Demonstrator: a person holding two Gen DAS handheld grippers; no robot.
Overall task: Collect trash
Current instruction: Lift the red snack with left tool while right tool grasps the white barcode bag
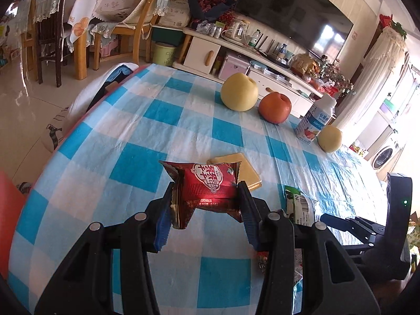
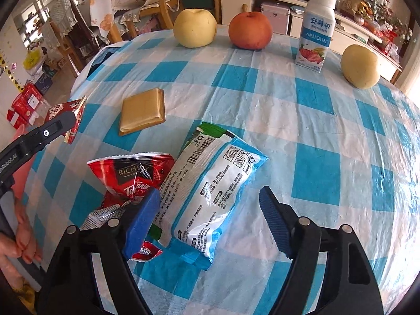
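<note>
Left gripper (image 1: 206,199) clamping red wrapper (image 1: 207,183) between both pads, mid-frame, lifting clear of table (image 1: 147,120). Right gripper (image 2: 210,210) gaping wide, straddling blue-white packet (image 2: 210,183) lying lower centre, touching neither pad.

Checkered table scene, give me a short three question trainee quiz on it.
1. True or false: the left hand-held gripper grips the red snack wrapper.
2. Which lies between the open fingers of the right hand-held gripper? A) blue-and-white packet B) tan square packet C) yogurt bottle
3. How many round fruits stand at the table's far side?

Key: 1 true; 2 A; 3 three: yellow pear, red apple, small pear.
</note>
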